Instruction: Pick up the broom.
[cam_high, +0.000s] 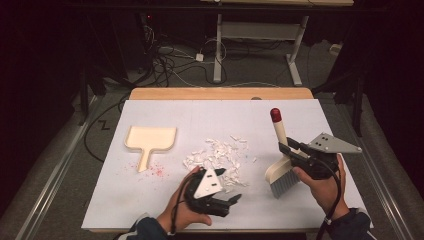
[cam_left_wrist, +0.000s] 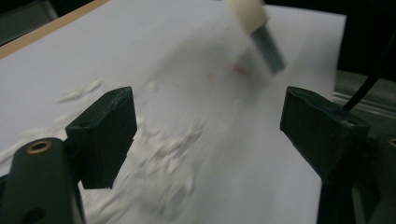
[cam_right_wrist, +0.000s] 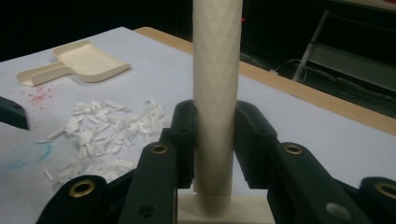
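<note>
Hovering near the front edge, the left gripper (cam_high: 231, 201) is spread and empty. The right gripper (cam_high: 290, 149) pinches the brush (cam_high: 281, 172) handle, right of the paper scraps (cam_high: 220, 156); sweep low, leftward, toward the far-left dustpan (cam_high: 150, 139).

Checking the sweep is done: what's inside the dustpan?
The dustpan looks empty, cream floor bare; the paper scraps lie on the table outside it. Its far inner wall is hidden in the right gripper view.

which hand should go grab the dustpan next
Left. The left gripper is open and empty, on the dustpan's side. The right gripper is shut on the brush.
</note>
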